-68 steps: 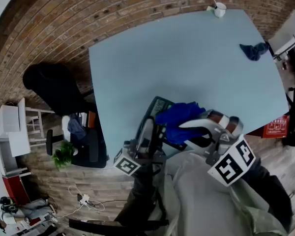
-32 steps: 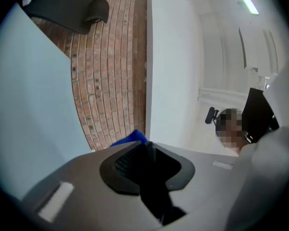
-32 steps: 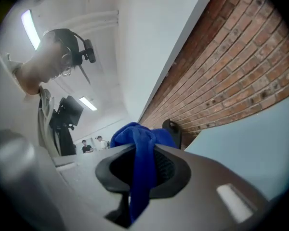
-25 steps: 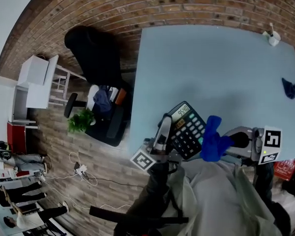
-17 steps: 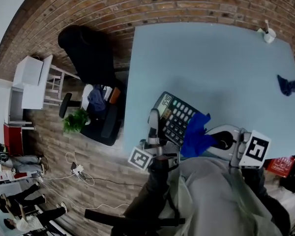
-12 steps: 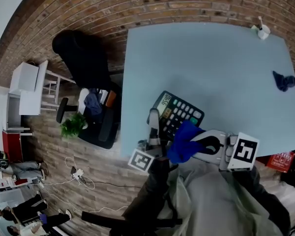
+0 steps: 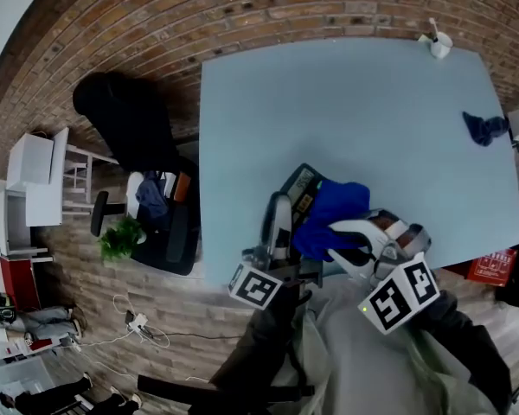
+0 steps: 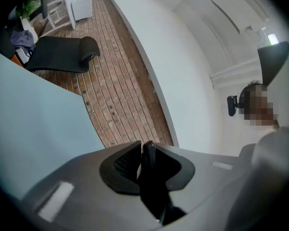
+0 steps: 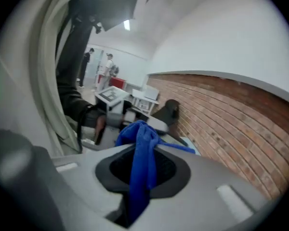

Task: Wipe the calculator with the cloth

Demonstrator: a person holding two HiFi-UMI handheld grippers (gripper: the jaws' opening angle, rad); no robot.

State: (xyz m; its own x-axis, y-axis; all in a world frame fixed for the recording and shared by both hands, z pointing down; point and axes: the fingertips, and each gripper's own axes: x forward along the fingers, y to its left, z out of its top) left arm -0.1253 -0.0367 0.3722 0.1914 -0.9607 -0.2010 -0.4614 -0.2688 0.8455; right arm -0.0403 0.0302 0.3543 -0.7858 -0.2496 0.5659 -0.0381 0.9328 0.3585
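Calculator (image 7: pixel 299 182): held at the near edge of the table (image 7: pixel 346 102), mostly under the blue cloth (image 7: pixel 330 213).

Left gripper (image 7: pixel 279 206) has its jaws clamped on the calculator's thin dark edge. Right gripper (image 7: pixel 327 237) has its jaws pinched on the cloth, which drapes over the key face so that only the far-left corner shows. Risk: wiping pressure on a body held by one edge may twist it out of the clamp, or the cloth may drag free of its pinch. Change: moments earlier the keys and display lay exposed, with the cloth bunched at near right.
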